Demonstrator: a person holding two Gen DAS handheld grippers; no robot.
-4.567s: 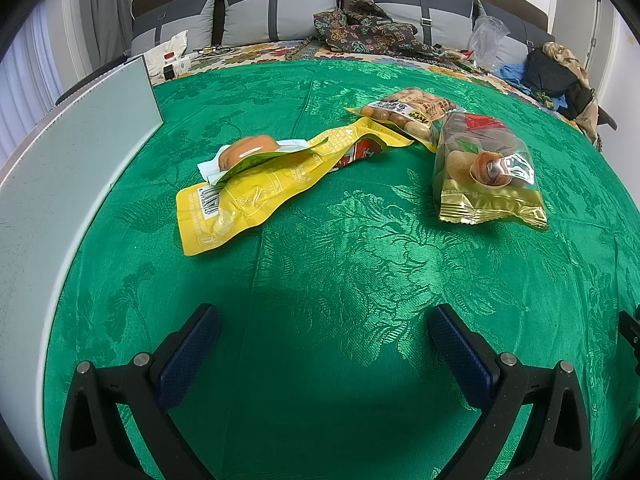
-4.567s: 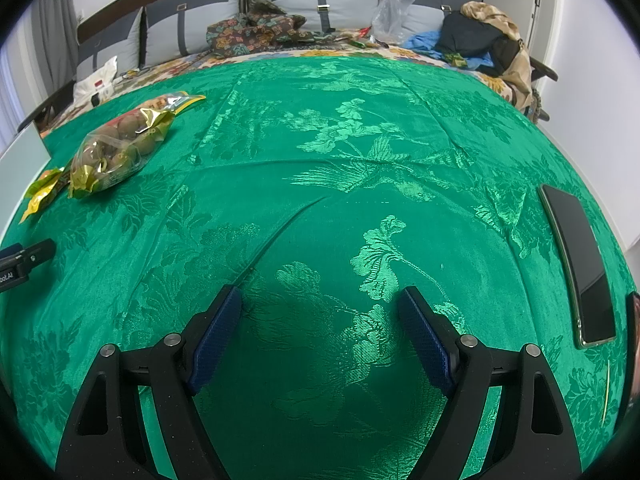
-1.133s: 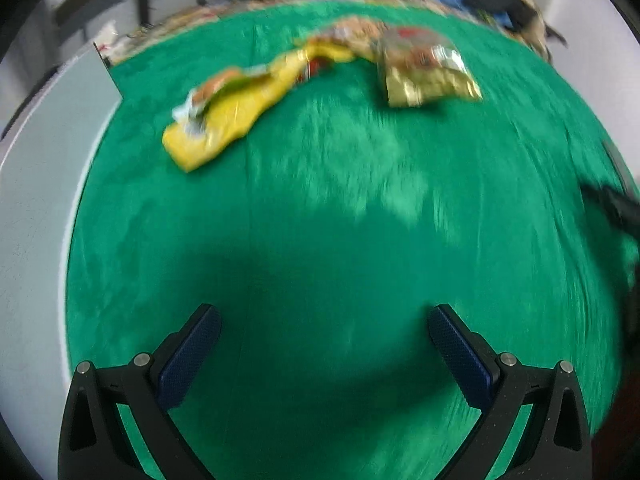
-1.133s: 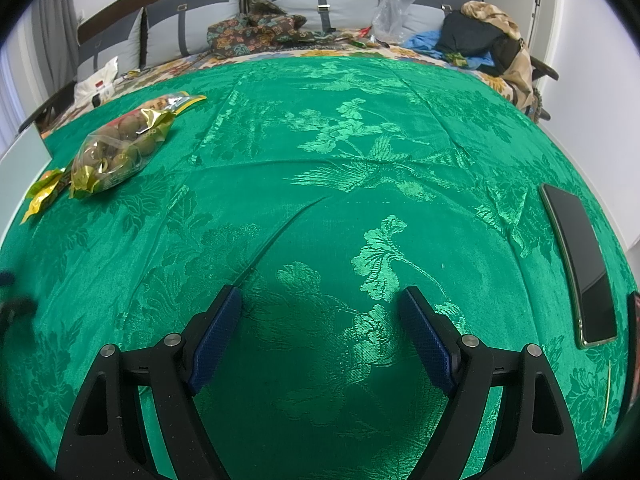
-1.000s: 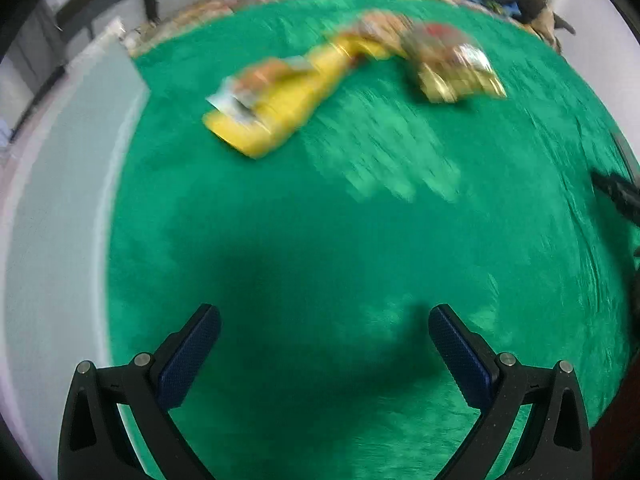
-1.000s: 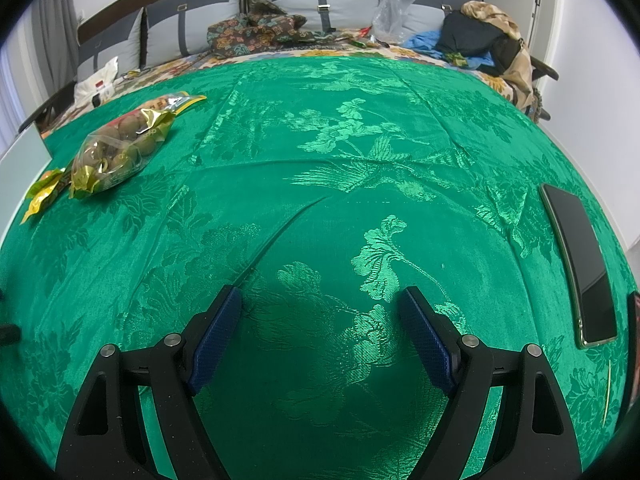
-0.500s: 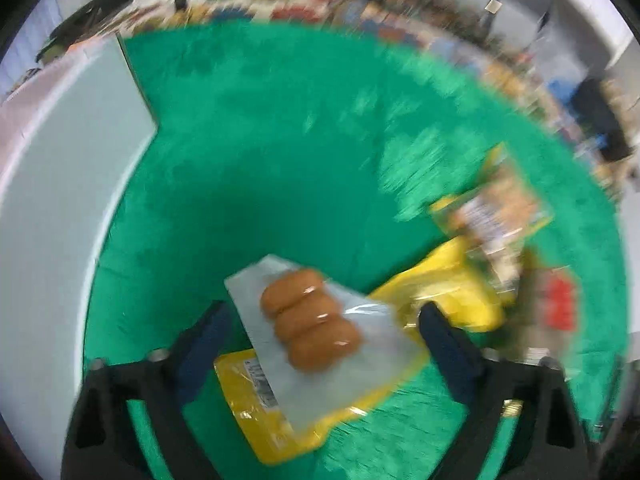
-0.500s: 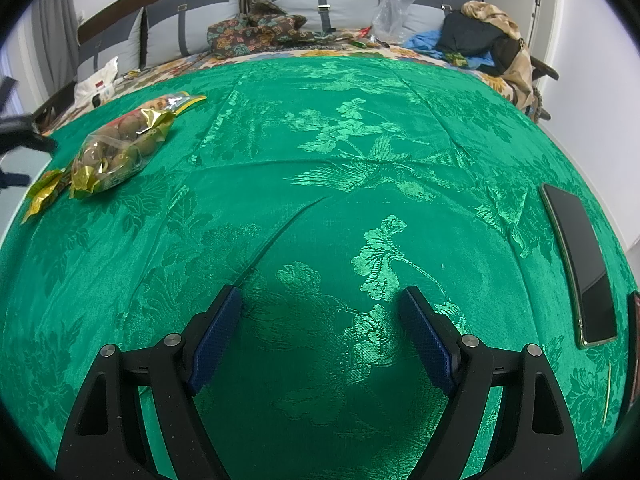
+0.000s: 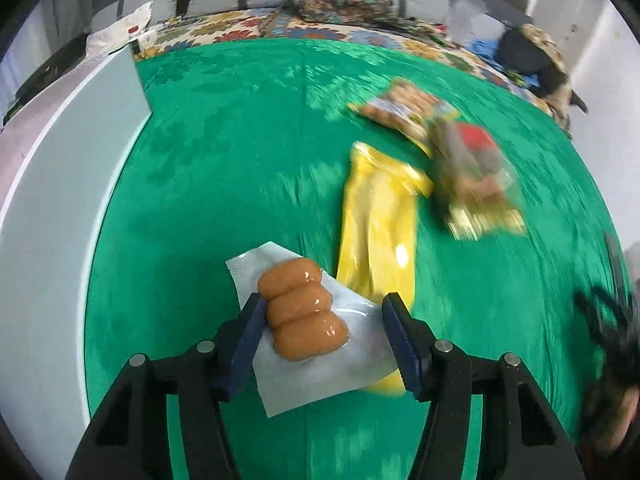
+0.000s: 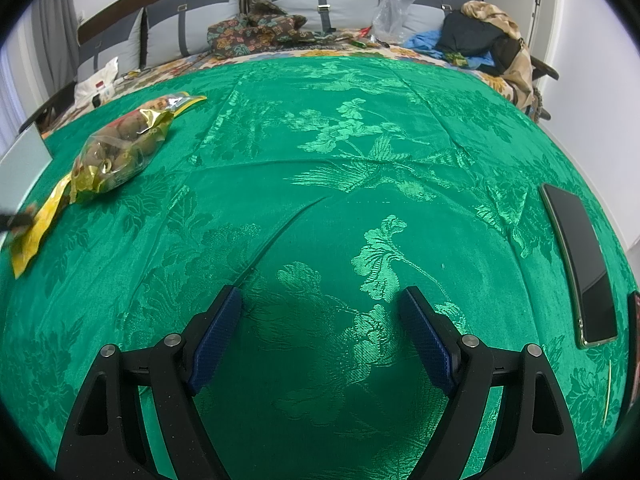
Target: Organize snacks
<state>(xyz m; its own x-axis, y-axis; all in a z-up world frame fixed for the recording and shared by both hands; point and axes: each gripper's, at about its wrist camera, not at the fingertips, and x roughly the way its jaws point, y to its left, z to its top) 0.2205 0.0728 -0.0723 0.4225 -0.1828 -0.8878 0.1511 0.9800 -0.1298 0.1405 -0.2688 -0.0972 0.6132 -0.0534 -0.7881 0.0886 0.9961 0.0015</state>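
The left gripper (image 9: 324,334) has just been closing its jaws, and a sausage pack (image 9: 308,320) sits between them. The left blue pad presses on the pack's left edge, and the right pad touches its clear plastic on the right, so the gripper is pinching the pack. The pack is see-through with 3 fat orange-brown sausages side by side, and it looks lifted a little above the green cloth (image 9: 224,184). Just behind it on the right lies a long yellow bag (image 9: 376,224), flat on the cloth. Farther off to the right is a gold bag (image 9: 476,184) with brown round snacks, and it looks blurry. Behind that, at the far side, lies another snack bag (image 9: 404,110) with a yellow edge. Along the left side of the cloth stands a white board (image 9: 52,216). The right gripper (image 10: 320,336) hangs over a bare part of the green cloth with its jaws spread wide and nothing between them. From its view, the gold bag (image 10: 120,152) lies far off on the left, with the yellow bag (image 10: 34,236) nearer at the left edge. A black phone (image 10: 580,256) lies on the cloth at the right. At the far end are gray pillows (image 10: 312,4) and a heap of clothes (image 10: 480,40).
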